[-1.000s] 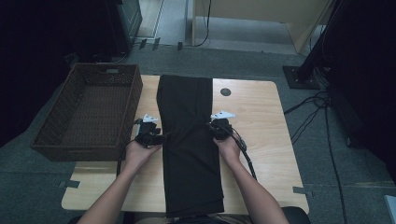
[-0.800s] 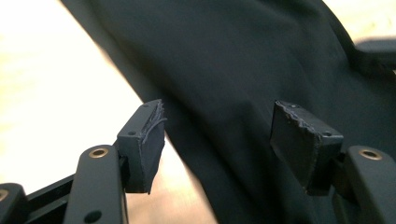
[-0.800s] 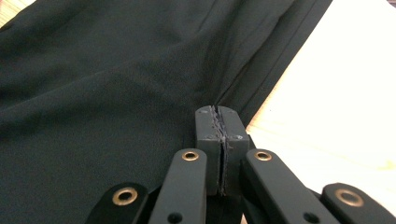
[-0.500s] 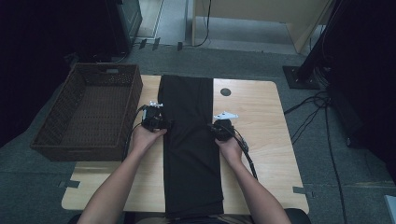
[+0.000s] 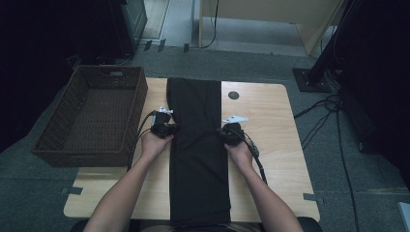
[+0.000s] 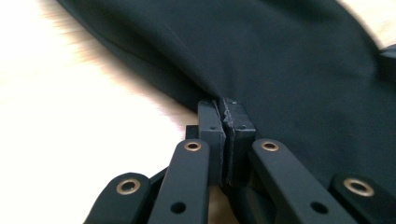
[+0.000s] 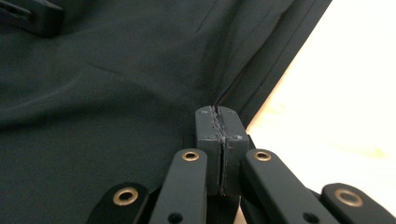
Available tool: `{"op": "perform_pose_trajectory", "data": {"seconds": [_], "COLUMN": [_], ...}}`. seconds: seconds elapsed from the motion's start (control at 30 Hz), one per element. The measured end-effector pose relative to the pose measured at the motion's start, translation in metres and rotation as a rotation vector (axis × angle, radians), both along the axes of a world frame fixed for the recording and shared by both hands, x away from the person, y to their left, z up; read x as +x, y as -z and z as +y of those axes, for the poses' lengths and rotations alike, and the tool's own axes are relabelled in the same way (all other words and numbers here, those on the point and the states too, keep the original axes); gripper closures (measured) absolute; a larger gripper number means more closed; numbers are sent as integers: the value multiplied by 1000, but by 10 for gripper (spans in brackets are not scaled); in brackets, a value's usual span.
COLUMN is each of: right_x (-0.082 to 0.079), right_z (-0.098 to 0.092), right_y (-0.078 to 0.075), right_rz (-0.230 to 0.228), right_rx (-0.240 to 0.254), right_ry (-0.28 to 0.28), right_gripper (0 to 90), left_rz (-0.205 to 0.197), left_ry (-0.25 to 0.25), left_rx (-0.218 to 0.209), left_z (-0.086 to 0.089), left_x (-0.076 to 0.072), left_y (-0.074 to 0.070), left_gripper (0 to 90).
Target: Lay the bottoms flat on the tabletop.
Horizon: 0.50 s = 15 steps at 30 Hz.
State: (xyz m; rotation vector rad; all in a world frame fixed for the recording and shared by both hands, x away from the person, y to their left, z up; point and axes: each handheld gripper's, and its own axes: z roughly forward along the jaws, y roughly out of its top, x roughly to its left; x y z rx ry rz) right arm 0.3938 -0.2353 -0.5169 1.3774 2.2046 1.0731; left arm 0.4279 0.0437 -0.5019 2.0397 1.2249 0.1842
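A long black folded garment (image 5: 198, 159) lies down the middle of the wooden table (image 5: 270, 111). My left gripper (image 5: 168, 129) is at the garment's left edge, about halfway along. Its jaws have just been closing and now pinch the cloth edge, as the left gripper view (image 6: 225, 105) shows against the dark fabric (image 6: 280, 56). My right gripper (image 5: 225, 133) sits opposite at the right edge. In the right gripper view it is shut (image 7: 217, 112) on the hem of the fabric (image 7: 116, 70), with the left gripper (image 7: 28, 18) far off at top left.
A dark woven basket (image 5: 48, 145) stands on the table's left side, close to my left hand. A small round black hole (image 5: 233, 95) marks the tabletop beyond the right gripper. Cables (image 5: 319, 116) run over the floor at the right.
My left hand moved away from me and rightward to the garment's left edge, and its jaws went from open to shut on the cloth. The right hand stayed where it was.
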Motion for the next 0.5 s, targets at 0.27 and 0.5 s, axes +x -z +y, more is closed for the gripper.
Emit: {"op": "perform_pose_trajectory", "data": {"seconds": [0.27,0.5], "right_x": [-48,-104], "right_z": [-17,-16], "right_y": [-19,-15], "right_rz": [9,41], "right_rx": [3,12], "right_ry": [-95,-157], "right_gripper": [897,896], "left_rz": [3,74], "left_ry": [89,110], "left_rx": [-41,-58], "left_z": [7,16], "left_x": [-55,-108], "left_y": [-14,-4], "left_gripper": [886,881]}}
